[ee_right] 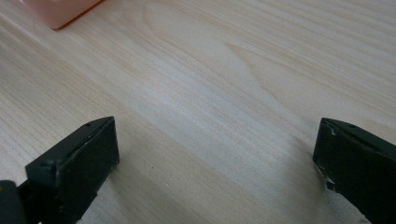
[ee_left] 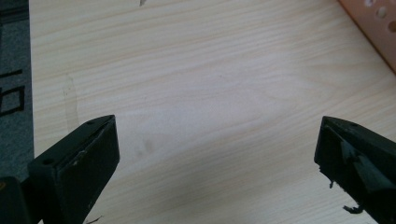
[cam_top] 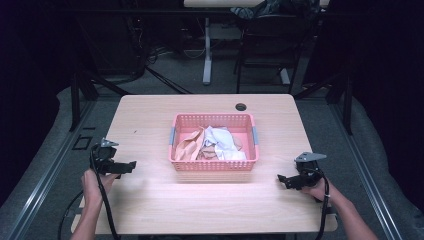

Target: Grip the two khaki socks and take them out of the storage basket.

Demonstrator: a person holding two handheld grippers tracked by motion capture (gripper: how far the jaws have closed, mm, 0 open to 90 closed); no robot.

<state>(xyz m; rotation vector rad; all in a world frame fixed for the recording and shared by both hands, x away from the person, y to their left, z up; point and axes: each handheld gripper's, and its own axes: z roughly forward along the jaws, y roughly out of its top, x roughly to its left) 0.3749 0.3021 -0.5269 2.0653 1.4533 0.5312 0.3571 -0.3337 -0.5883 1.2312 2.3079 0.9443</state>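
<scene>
Pink basket [cam_top: 214,165] sits at the centre of the high view, on the light wood desk [cam_top: 150,205], slightly toward the far edge. Inside it lie crumpled cloths [cam_top: 212,144] — tan pieces at the left, white ones at the right, heaped together below the rim. Left claw [cam_top: 127,165] is at the lower left of the frame, held in the person's left hand [cam_top: 92,182], jaws pointing toward the basket and well apart from it; grey three-cornered plate on top, cable trailing down to the bottom edge. Right claw [cam_top: 282,180] is at the lower right, held in the right hand [cam_top: 317,190], jaws also aimed toward the basket, with a clear stretch of bare desk between. Left gripper view: both black jaws spread wide, nothing between them but wood grain — a corner of the basket [ee_left: 376,28] at the upper right of the frame. Right gripper view: jaws likewise spread wide over bare desk, basket corner [ee_right: 58,11] at the upper left. A round cable hole [cam_top: 241,106] lies in the desk behind the basket.
</scene>
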